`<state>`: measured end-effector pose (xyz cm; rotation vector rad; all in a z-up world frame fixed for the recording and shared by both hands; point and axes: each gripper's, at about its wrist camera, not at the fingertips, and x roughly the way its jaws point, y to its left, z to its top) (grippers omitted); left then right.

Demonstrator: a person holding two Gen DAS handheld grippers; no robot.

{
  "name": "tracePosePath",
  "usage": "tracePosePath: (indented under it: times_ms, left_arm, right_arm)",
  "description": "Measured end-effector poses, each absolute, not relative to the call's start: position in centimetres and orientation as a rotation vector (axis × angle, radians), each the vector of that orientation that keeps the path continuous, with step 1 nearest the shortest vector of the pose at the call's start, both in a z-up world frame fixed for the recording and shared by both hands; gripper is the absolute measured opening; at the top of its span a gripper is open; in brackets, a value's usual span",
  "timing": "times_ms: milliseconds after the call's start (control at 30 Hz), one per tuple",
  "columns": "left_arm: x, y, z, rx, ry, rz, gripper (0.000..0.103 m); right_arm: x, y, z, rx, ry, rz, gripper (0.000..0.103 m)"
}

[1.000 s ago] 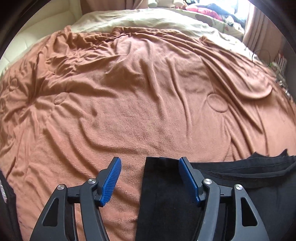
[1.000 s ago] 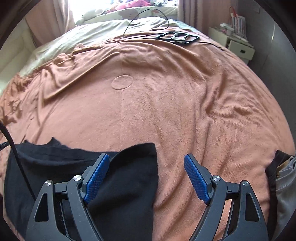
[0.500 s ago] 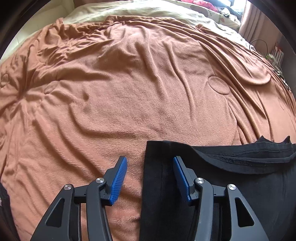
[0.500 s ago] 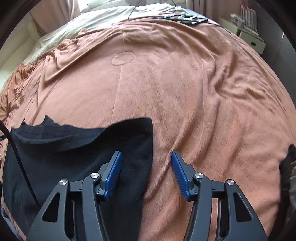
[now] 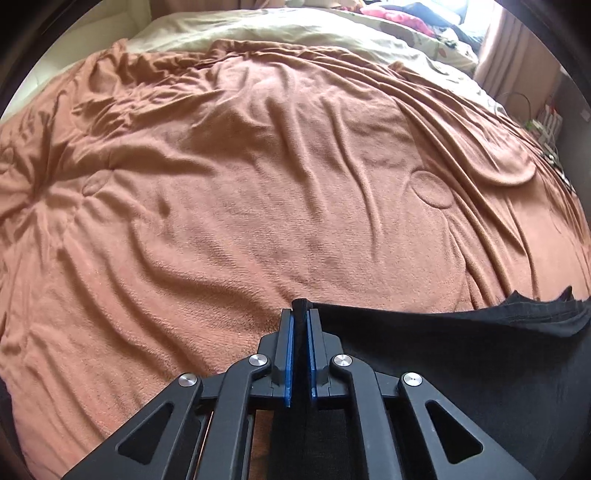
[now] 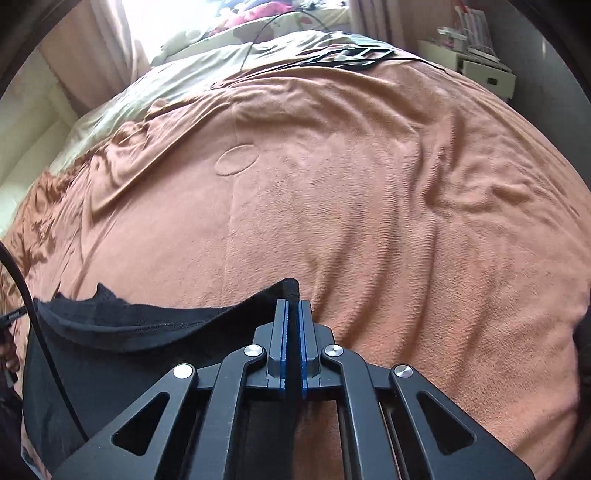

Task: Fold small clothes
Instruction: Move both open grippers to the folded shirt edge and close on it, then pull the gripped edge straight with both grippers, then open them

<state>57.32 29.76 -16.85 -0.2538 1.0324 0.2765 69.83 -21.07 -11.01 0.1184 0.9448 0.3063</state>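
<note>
A black garment (image 5: 461, 354) lies on the orange-brown blanket (image 5: 258, 184) at the near edge of the bed. My left gripper (image 5: 300, 314) is shut on the garment's left corner, a tuft of black cloth sticking out past its blue pads. In the right wrist view the same black garment (image 6: 129, 354) spreads to the left, and my right gripper (image 6: 291, 304) is shut on its right corner. A seamed edge of the garment (image 6: 122, 325) stretches between the two grips. The rest of the garment is hidden beneath the gripper bodies.
A cream duvet (image 5: 295, 29) and bright pillows lie at the bed's far end. A black frame and cables (image 6: 347, 55) rest on the far blanket. A white bedside unit (image 6: 480, 70) stands to the right. A black cable (image 6: 44, 332) crosses the lower left.
Both grippers went from wide open to shut on the garment's two near corners. The corners now stand pinched up between the pads.
</note>
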Motion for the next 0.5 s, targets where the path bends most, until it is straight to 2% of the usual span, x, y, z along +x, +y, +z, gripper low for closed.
tracePosePath:
  times_ms: [367, 500]
  left_arm:
    - [55.2, 30.6, -14.1, -0.335, 0.923, 0.271, 0.006]
    - [55.1, 31.1, -14.1, -0.347, 0.911, 0.290, 0.006]
  right_arm:
    - [67.6, -20.4, -7.5, 0.126, 0.807, 0.301, 0.001]
    - [67.6, -20.1, -8.5, 0.114, 0.803, 0.292, 0.001]
